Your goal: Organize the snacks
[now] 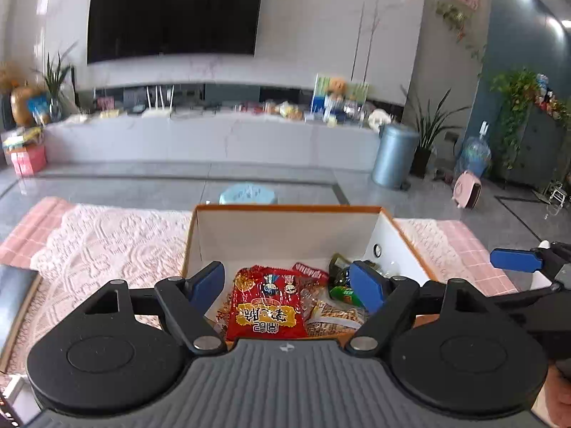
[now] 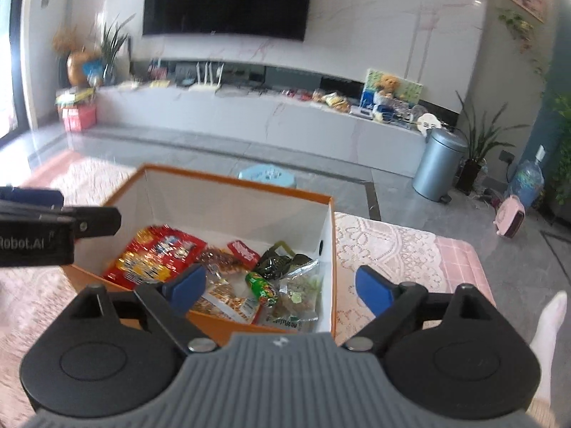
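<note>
An orange box (image 1: pixel 285 230) (image 2: pixel 235 210) with white inner walls stands on a pink lace tablecloth (image 1: pixel 107 246) (image 2: pixel 392 249). Inside lie several snack packs: a big red bag (image 1: pixel 267 308) (image 2: pixel 157 260), a dark green pack (image 2: pixel 276 262), a small green pack (image 1: pixel 344 294) (image 2: pixel 264 287) and clear bags of nuts (image 2: pixel 228 301). My left gripper (image 1: pixel 287 285) hangs open above the box's near side, nothing between its blue pads. My right gripper (image 2: pixel 276 289) is open too, over the box's near right corner, empty. Each gripper shows at the edge of the other's view.
Beyond the table lie a grey tiled floor, a light blue stool (image 1: pixel 248 194) (image 2: pixel 269 174), a long white TV bench with clutter (image 1: pixel 214 132), a metal bin (image 1: pixel 394 155) (image 2: pixel 439 162), potted plants and a pink heater (image 2: pixel 510 221). A person's leg (image 2: pixel 546 324) shows at right.
</note>
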The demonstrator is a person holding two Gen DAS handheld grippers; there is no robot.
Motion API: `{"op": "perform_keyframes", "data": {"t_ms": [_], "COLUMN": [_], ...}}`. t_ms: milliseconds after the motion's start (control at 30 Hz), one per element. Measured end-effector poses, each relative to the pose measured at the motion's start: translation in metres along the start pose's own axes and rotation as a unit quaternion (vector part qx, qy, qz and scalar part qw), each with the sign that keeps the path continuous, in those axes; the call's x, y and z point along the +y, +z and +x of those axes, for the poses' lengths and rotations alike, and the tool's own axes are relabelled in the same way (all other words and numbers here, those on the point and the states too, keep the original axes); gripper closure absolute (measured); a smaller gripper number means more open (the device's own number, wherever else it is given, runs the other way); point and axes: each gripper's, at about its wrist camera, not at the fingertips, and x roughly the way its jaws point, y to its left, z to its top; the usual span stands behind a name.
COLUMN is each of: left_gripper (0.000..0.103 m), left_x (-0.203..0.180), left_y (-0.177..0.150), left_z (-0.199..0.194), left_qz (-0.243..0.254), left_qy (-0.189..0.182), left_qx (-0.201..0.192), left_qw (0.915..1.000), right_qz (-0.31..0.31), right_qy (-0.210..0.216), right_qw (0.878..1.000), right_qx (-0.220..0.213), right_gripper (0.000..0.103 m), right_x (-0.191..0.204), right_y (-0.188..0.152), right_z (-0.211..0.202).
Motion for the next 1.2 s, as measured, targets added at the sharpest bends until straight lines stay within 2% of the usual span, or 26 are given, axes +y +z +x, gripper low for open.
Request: {"op": "perform_keyframes", "data": {"t_ms": [167, 367, 467, 600, 767, 1200], "left_gripper": [0.010, 0.009, 0.009, 0.009, 0.009, 0.008], "left_x": [-0.008, -0.012, -0.013, -0.009, -0.005, 0.003], "left_y": [-0.009, -0.024, -0.033, -0.044, -0.052, -0.077], "left_z": [-0.028, -0.049, -0.056, -0.058, -0.053, -0.031], "left_qz": [0.012, 0.029, 0.047, 0.036, 0.032, 0.028], "left_qy": [0.024, 0.041, 0.048, 0.040, 0.042, 0.052], "left_qx": [-0.033, -0.047, -0.046, -0.037, -0.018, 0.038], "left_qw": [0.9991, 0.9977, 0.9966, 0.9979, 0.9985, 0.9975], "right_qz": [0.044, 0.099, 0.111, 0.108, 0.099, 0.086], "right_qy": [-0.016, -0.016, -0.025, -0.035, -0.030, -0.031], "right_qw": [0.998, 0.993, 0.991, 0.990, 0.991, 0.995], "right_qx": [-0.042, -0.063, -0.070, -0.085, -0.087, -0.035], "right_gripper": [0.008, 0.005, 0.004, 0.004, 0.004, 0.004], "right_x": [-0.005, -0.005, -0.002, 0.005, 0.015, 0.020], "right_y": [-0.017, -0.042, -0.052, -0.062, -0.070, -0.088], "right_z": [-0.042, -0.073, -0.086, -0.096, -0.093, -0.057]}}
